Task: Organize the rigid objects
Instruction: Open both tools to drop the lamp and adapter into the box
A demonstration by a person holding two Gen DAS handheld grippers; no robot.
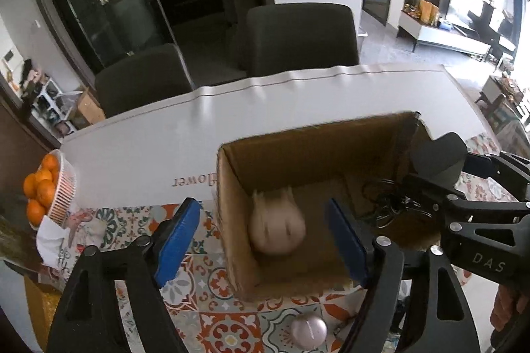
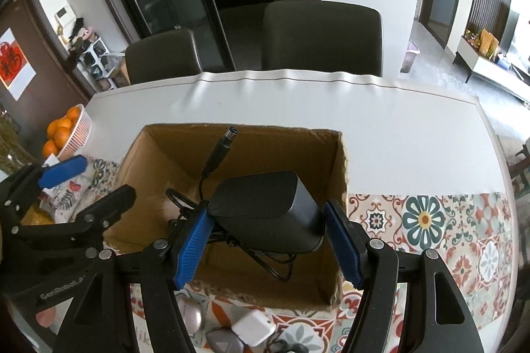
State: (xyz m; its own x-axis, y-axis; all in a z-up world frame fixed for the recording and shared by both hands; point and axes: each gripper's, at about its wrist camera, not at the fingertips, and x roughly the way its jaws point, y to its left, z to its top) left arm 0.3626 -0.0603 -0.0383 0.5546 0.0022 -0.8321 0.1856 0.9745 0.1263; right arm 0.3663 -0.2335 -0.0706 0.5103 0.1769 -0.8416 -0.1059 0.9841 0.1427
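Box [image 1: 298,134]: left gripper [image 1: 265,240] hanging over it, jaws apart, blurred pale toy [image 1: 276,228] between them, untouched. Right gripper [image 2: 268,240] clamping black adapter [image 2: 265,207] above it.

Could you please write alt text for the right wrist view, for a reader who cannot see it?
The right gripper holds a black power adapter, cable trailing, over an open cardboard box on a patterned tablecloth. The left gripper reaches in from the left, past a basket of oranges; two dark chairs stand behind the table.

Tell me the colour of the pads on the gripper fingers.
Blue, on black frames; the pads show best in the right wrist view.
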